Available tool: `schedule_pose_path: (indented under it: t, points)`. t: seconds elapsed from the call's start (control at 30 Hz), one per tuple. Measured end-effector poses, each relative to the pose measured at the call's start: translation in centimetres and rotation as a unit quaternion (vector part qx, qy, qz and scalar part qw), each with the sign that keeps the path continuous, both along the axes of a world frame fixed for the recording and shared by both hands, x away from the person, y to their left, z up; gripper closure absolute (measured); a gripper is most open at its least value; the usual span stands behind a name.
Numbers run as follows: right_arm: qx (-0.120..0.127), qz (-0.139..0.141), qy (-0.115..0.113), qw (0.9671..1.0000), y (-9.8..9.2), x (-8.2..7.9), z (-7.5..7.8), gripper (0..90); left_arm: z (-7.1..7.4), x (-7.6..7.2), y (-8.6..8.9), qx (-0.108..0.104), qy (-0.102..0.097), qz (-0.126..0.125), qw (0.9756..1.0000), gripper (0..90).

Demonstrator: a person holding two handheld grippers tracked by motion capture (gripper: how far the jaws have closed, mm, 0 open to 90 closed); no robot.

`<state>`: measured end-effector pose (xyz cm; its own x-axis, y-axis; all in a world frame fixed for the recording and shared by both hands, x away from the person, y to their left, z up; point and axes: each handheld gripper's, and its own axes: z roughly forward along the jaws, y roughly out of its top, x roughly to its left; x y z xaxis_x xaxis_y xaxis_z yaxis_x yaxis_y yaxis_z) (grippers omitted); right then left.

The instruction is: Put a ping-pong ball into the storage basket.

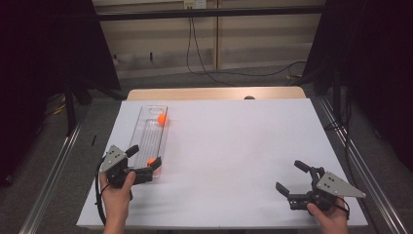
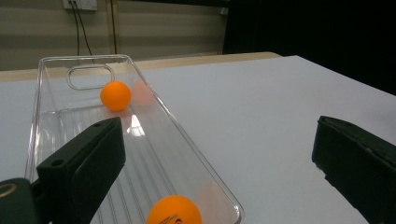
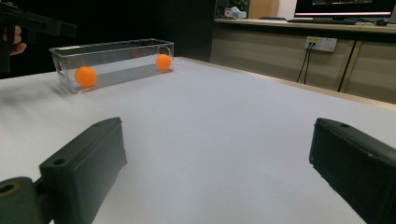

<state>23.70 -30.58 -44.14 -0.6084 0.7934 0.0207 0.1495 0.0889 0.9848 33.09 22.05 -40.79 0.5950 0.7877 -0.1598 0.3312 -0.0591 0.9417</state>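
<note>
Tray (image 1: 145,127) of clear plastic, long and narrow, lies on the left part of the white bench (image 1: 234,156), its long axis running from the person's side toward the far edge. A cut-out handle sits in its far end wall. Two orange balls rest inside — the far ball (image 1: 161,119) near the handle end, against the right wall, and the near ball (image 1: 152,161) at the close end.

The left gripper (image 1: 143,158) hangs at the tray's near end, fingers apart. In the left gripper view one finger (image 2: 84,163) stands over the tray floor and the other well out to the side over bare bench, so the near ball (image 2: 173,211) lies low between them, seemingly untouched — though its lower half is cut off there.

The right gripper (image 1: 292,176) is held near the bench's front right corner, fingers spread wide, well apart from the tray. Open white surface stretches between the two.
</note>
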Motion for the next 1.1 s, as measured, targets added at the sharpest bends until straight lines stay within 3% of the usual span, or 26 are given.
schedule_pose_path:
  t: [1.1]
  points:
    - [-0.001, 0.0, 0.0, 1.0, 0.0, 0.0, 0.0, 3.2, -1.3, -0.8, 1.4, -0.015, -0.003, 0.005, 0.9999, 2.8]
